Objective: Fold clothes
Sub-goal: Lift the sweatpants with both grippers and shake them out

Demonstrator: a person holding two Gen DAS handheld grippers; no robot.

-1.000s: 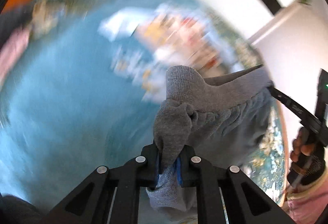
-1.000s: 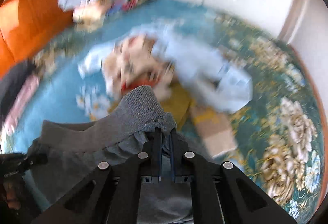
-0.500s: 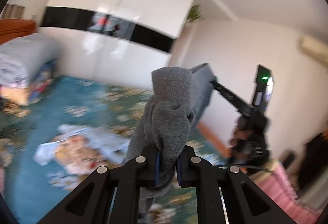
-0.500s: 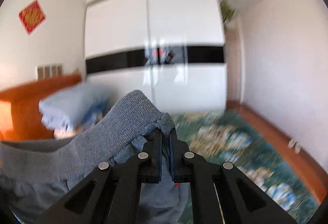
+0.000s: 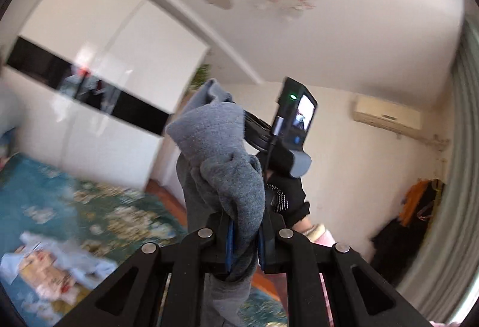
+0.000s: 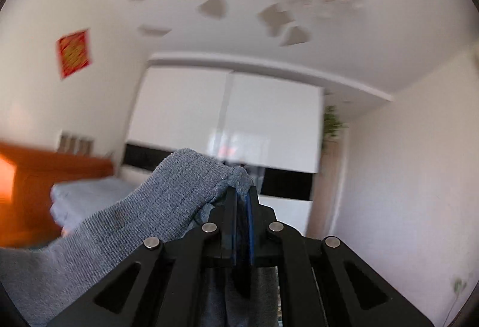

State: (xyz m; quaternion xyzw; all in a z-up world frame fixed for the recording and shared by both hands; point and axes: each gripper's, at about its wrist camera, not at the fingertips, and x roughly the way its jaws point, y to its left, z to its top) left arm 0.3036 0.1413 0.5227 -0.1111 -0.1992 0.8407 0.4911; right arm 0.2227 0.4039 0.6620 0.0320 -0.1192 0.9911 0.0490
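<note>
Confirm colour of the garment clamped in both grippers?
Grey knit garment, ribbed band; clearest in the left wrist view.

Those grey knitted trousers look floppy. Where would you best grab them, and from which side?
By the thick ribbed waistband, one corner each side. The left tongs and right tongs pinch the grey trousers there, so the rest hangs straight down.

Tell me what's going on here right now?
A person is holding a grey knitted garment in the air with both tools. The left hand-held gripper is shut on one bunched part, the right hand-held gripper on another. Crumpled clothes lie on the floral bedspread below. No fold is made yet.
</note>
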